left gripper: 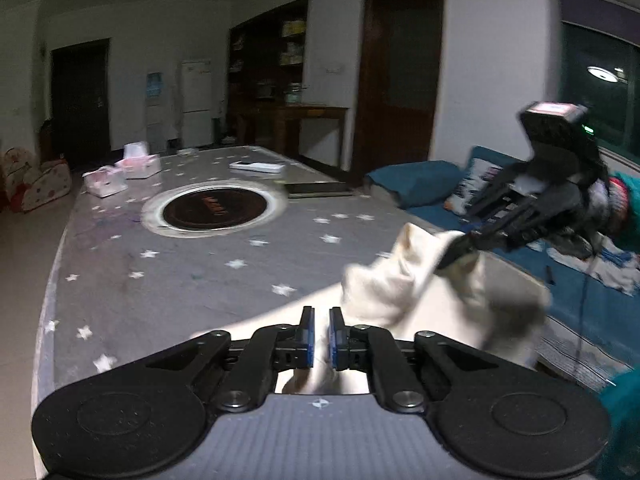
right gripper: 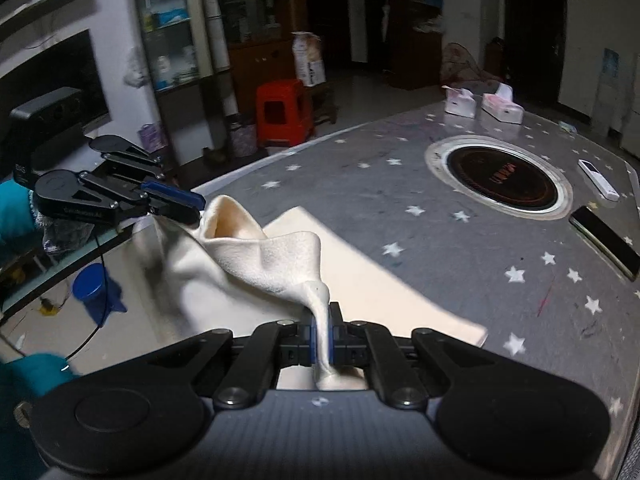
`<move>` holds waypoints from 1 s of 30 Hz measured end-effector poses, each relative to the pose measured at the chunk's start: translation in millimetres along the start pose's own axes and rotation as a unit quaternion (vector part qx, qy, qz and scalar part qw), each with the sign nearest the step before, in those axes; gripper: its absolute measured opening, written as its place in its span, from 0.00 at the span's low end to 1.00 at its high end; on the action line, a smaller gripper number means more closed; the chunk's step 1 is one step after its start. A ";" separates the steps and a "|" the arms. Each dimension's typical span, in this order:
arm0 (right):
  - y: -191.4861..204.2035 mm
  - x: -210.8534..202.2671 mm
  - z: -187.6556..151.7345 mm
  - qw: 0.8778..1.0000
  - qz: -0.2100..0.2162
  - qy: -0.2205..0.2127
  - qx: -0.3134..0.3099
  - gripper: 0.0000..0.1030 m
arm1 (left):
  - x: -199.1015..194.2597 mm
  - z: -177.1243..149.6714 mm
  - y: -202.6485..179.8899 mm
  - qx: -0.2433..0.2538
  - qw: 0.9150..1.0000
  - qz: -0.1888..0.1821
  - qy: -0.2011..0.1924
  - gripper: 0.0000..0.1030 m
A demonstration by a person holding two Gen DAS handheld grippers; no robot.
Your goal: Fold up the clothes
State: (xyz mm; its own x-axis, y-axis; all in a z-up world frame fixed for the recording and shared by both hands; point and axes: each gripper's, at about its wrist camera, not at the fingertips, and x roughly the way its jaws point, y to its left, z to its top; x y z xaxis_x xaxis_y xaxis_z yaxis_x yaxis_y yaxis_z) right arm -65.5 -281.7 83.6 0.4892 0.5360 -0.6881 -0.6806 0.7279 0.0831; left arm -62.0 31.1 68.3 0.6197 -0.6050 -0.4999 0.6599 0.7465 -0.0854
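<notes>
A cream-white garment (right gripper: 260,260) hangs lifted above the grey star-patterned table (right gripper: 440,248); one part still lies flat on it. My right gripper (right gripper: 322,318) is shut on a bunched edge of the garment, which runs down between its blue pads. In the same view my left gripper (right gripper: 196,208) pinches another edge, up at the left. In the left wrist view the garment (left gripper: 384,284) stretches from my left gripper (left gripper: 321,320), with fabric between its nearly closed pads, to my right gripper (left gripper: 450,258), held by a hand in a teal sleeve.
A round dark hob (right gripper: 500,178) is set into the table's middle. A white remote (right gripper: 598,180) and a dark flat device (right gripper: 604,236) lie beyond it, with pink-white boxes (left gripper: 120,168) at the far end. A blue sofa (left gripper: 420,184) flanks one side, and a red stool (right gripper: 284,112) stands off the other.
</notes>
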 end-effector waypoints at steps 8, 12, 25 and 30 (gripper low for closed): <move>-49.5 81.0 -1.3 0.997 -0.032 0.041 0.055 0.04 | 68.4 -4.6 54.3 -0.084 0.995 -0.001 0.055 0.07; -51.5 90.6 -10.2 0.997 -0.030 0.054 0.055 0.05 | 69.5 -15.2 48.1 -0.064 0.994 0.018 0.086 0.32; -48.2 96.3 -14.5 0.996 -0.037 0.066 0.038 0.10 | 70.9 -34.3 12.8 0.047 0.992 0.060 0.106 0.08; -40.7 82.1 -5.1 0.998 -0.047 0.044 0.017 0.05 | 46.5 -10.5 11.1 0.048 0.996 0.069 0.039 0.07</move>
State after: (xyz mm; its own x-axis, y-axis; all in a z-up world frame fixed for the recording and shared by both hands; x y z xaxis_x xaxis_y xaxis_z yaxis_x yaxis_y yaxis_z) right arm -0.4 -269.5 20.0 0.4992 0.4261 -0.7544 -0.6140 0.7884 0.0390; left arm -30.2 14.2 35.1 0.6755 -0.4719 -0.5666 0.6101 0.7892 0.0700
